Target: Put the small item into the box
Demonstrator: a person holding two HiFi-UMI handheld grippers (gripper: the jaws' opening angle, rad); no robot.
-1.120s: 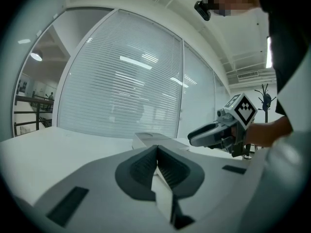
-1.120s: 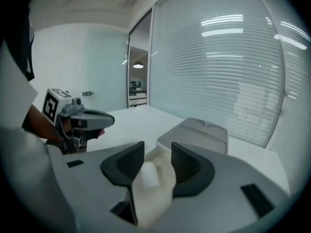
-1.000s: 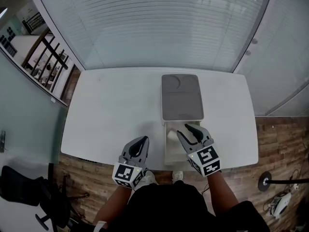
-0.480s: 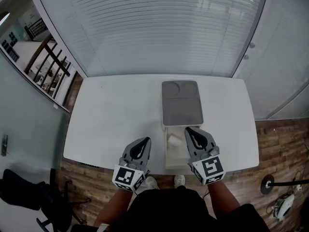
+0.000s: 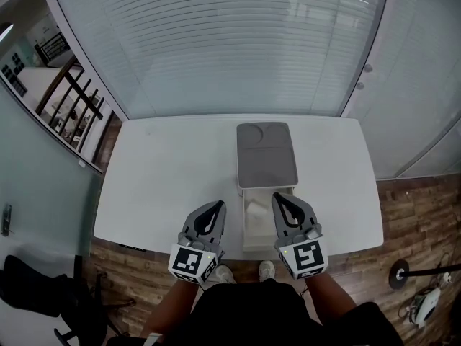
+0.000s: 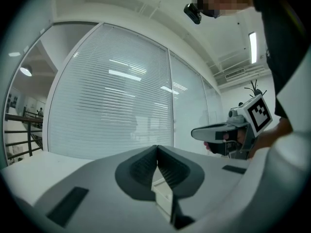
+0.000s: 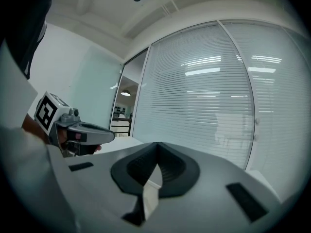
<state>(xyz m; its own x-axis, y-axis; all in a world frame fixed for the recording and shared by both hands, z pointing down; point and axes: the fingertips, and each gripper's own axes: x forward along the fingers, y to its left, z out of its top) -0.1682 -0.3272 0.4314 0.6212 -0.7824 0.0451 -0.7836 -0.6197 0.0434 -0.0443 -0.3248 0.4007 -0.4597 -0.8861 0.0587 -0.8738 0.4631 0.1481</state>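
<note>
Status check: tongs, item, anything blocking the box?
Left tongs shut, empty. Right tongs shut, empty. Small item inside open box. Nothing blocking.

An office interior: tall glass walls (image 5: 238, 42) hung with horizontal blinds close in a plain white table (image 5: 166, 171) on a wood-patterned floor (image 5: 410, 207). A black office chair (image 5: 43, 294) stands near the table's corner. Strip lights (image 6: 252, 46) line the ceiling, and a dark railing (image 5: 79, 99) shows past the left-hand wall.

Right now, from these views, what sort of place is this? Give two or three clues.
Probably an office or meeting room: glass partitions with horizontal blinds, a plain white table, and a black office chair beside it.
</note>
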